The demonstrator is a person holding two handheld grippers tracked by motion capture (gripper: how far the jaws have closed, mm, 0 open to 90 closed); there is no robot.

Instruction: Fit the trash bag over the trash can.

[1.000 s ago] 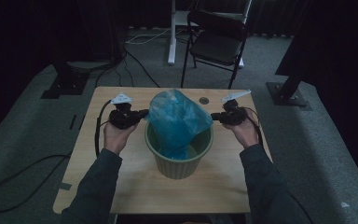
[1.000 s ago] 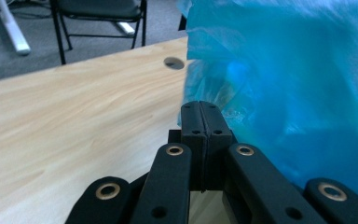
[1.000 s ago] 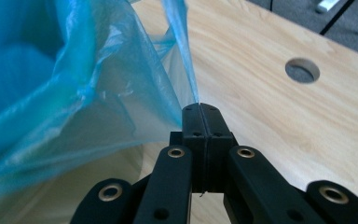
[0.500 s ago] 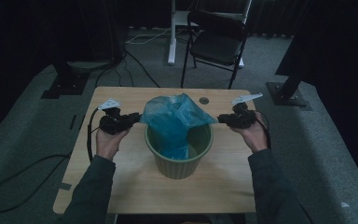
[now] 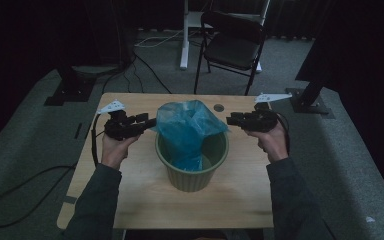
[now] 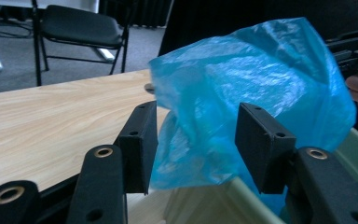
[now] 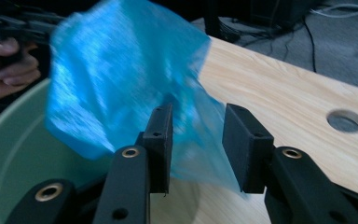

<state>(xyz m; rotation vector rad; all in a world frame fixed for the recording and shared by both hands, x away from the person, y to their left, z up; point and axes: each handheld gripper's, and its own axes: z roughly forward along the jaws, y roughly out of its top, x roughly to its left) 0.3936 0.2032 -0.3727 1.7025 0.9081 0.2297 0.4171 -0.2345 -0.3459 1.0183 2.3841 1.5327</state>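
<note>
Two grippers flank a blue plastic bag (image 5: 187,127) that sits partly in a green bin (image 5: 192,170) mid-bench (image 5: 130,200). Left gripper (image 6: 196,140) and right gripper (image 7: 196,140): fingers parted, bag film between them, unpinched.

The high view is dim and murky — its edges sink into black. The gripper views are brighter; the bag (image 7: 121,79) smears with motion blur.
</note>
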